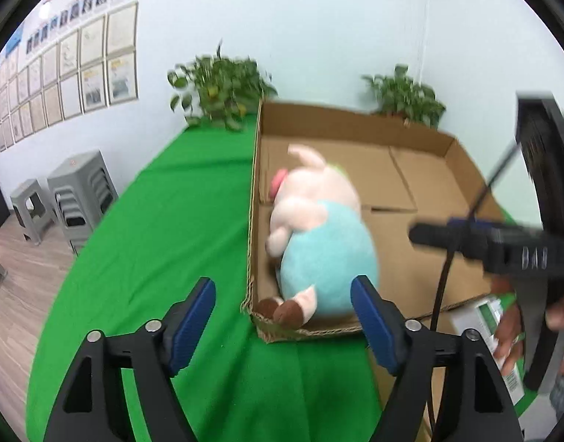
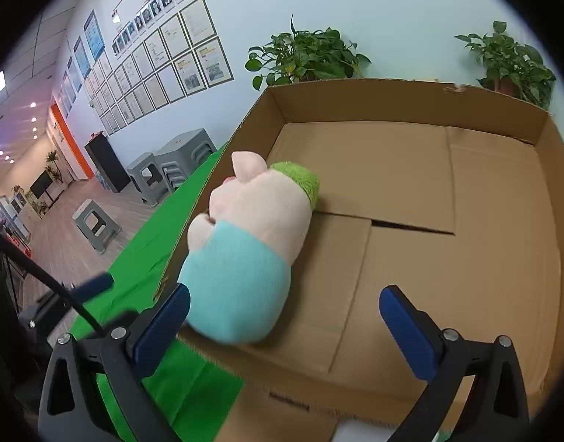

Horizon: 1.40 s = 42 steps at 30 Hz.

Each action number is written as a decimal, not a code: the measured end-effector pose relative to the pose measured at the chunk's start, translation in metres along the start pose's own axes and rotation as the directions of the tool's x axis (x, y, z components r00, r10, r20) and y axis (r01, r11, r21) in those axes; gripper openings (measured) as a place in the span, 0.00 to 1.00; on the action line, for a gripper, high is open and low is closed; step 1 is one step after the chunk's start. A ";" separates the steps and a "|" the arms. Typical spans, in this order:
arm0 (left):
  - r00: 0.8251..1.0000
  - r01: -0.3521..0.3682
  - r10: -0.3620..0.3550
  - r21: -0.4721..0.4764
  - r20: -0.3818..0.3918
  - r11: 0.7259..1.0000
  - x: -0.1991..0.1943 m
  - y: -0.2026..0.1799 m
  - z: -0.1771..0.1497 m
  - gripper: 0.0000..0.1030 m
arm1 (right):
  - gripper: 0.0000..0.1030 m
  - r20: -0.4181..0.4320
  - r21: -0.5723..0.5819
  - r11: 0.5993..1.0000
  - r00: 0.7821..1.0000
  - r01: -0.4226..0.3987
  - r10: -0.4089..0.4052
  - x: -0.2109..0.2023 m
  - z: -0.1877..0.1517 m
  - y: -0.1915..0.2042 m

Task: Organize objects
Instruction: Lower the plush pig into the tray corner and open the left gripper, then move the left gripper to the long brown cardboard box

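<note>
A plush pig [image 1: 319,235] in a light-blue shirt lies inside a shallow cardboard box [image 1: 429,191], at its near left corner. In the right wrist view the pig [image 2: 245,258] lies against the box's left wall [image 2: 223,169]. My left gripper [image 1: 284,316] is open and empty above the green cloth, just short of the box's near corner. My right gripper [image 2: 284,316] is open and empty over the box's near edge, its left finger beside the pig. The right gripper also shows in the left wrist view [image 1: 503,243], over the box's right side.
The box sits on a green-covered table [image 1: 164,243]. Two potted plants [image 1: 223,88] [image 1: 407,95] stand behind the box. A white and green carton [image 1: 492,324] lies by the box's near right corner. Grey stools [image 1: 79,191] stand on the floor to the left.
</note>
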<state>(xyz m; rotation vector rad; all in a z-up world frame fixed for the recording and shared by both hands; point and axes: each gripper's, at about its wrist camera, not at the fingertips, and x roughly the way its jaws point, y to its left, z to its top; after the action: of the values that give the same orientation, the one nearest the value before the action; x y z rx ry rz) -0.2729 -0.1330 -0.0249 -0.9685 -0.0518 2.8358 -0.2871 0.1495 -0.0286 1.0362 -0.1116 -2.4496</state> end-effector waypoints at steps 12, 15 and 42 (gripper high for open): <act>0.996 -0.054 0.050 0.050 0.076 0.997 -0.083 -0.050 -0.025 0.88 | 1.00 0.039 0.020 0.999 0.998 0.048 -0.049 -0.058 -0.034 0.007; 0.994 -0.057 0.053 0.044 0.096 0.997 -0.098 -0.060 -0.027 0.90 | 1.00 0.059 0.039 0.997 0.996 0.071 -0.073 -0.070 -0.045 0.006; 0.926 0.343 -0.360 -0.149 -0.111 0.927 -0.140 -0.075 -0.094 0.88 | 1.00 -0.146 0.102 0.940 0.930 -0.325 0.337 -0.080 -0.166 0.006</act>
<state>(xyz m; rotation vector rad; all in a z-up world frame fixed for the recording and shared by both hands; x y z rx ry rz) -0.0969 -0.0803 -0.0085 -1.0558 -0.3592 2.4551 -0.1213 0.1979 -0.0924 1.1423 -0.3037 -2.0631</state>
